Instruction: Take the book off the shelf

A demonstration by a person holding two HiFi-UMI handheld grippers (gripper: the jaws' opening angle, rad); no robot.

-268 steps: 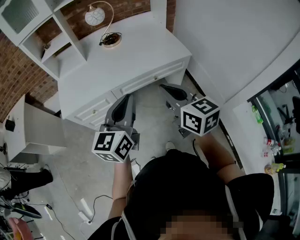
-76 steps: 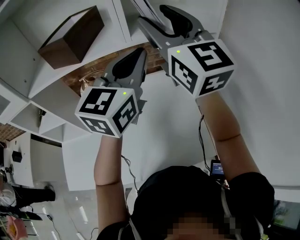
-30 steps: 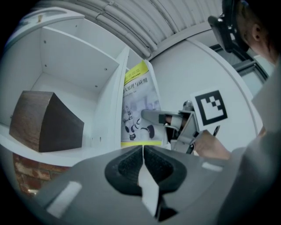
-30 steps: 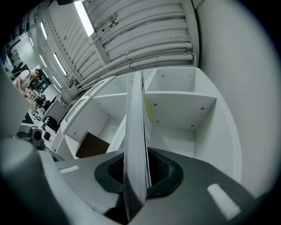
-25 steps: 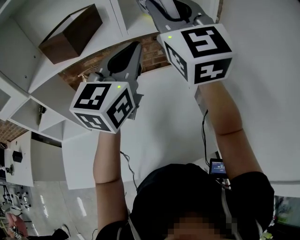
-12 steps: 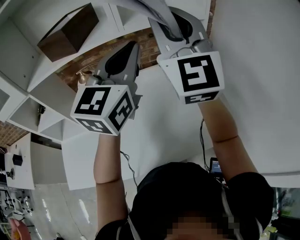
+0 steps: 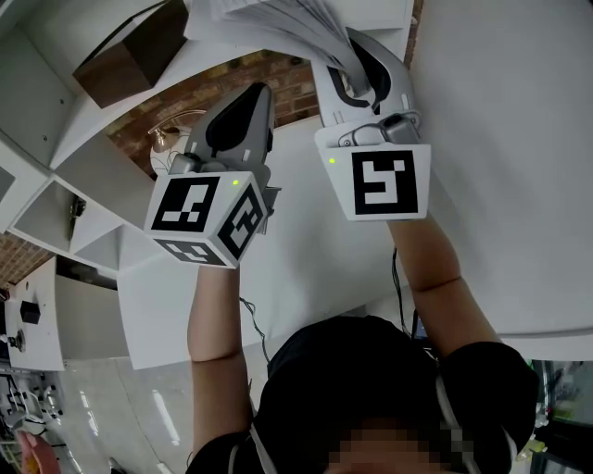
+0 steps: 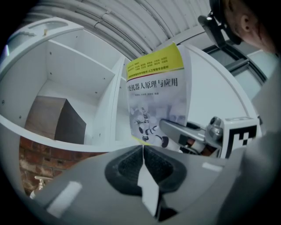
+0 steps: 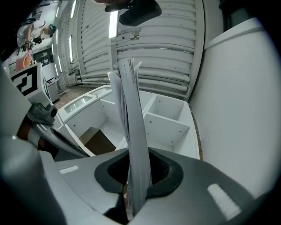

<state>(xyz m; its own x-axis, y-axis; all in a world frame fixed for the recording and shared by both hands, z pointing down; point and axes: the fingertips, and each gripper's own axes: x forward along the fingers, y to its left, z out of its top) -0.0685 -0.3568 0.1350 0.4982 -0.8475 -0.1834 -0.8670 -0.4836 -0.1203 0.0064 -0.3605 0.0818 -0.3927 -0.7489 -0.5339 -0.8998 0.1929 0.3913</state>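
My right gripper [image 7: 357, 65] is shut on the book [image 7: 278, 23], a thin paperback whose white pages fan out at the top of the head view. The left gripper view shows its cover [image 8: 156, 96], with a yellow band, black print and a robot picture. It stands in front of the white shelf [image 8: 79, 88], with the right gripper [image 8: 169, 128] clamped on its lower edge. In the right gripper view the book [image 9: 131, 123] runs edge-on between the jaws of the right gripper [image 9: 138, 176]. My left gripper [image 7: 236, 111] [image 8: 142, 151] is raised beside it, shut on nothing.
A brown box [image 7: 130, 51] [image 8: 52, 118] sits in a shelf compartment to the left. Under the shelf are a brick wall [image 7: 232, 88] and a lamp [image 7: 167, 139]. A plain white wall [image 7: 510, 139] fills the right side. The person's arms reach upward.
My right gripper has come down and back from the shelf with the book, and its cube has rolled to show one marker face. The book's pages now show. The left gripper has shifted only slightly.
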